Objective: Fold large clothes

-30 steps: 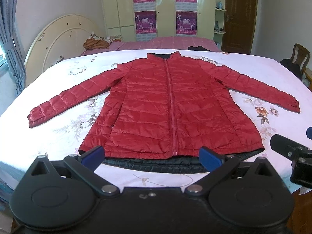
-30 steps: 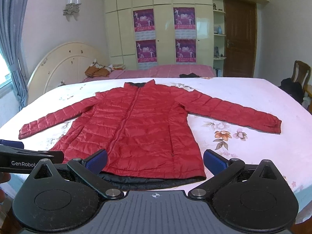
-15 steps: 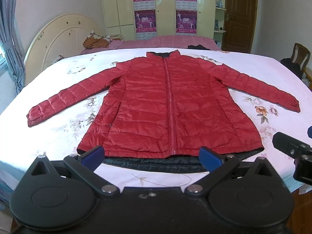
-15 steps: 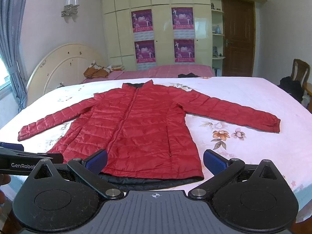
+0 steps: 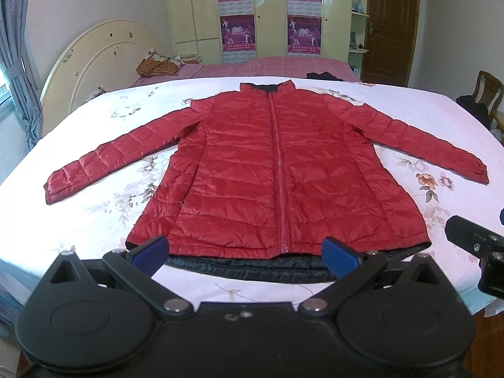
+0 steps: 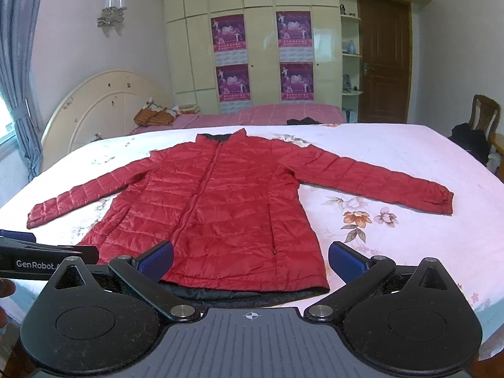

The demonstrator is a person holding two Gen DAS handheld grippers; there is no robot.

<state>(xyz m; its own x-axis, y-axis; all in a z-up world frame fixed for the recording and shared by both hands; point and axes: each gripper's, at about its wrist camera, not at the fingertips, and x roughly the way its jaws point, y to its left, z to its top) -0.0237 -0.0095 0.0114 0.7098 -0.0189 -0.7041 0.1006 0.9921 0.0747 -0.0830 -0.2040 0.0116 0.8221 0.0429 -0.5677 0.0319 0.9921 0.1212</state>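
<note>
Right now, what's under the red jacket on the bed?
The red jacket lies flat on a floral bedsheet. A black layer, seemingly its lining or back panel, sticks out under the hem. Anything else beneath is covered.

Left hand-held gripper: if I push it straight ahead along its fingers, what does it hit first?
Probably the black-lined bottom hem of the red quilted zip-up jacket on the floral white bedsheet. The left hand-held gripper is open and empty; depth is unclear.

Glossy quilted red jacket [image 5: 252, 170], matt floral cotton bedsheet [image 5: 94, 214], varnished wooden door [image 6: 384, 60]
</note>
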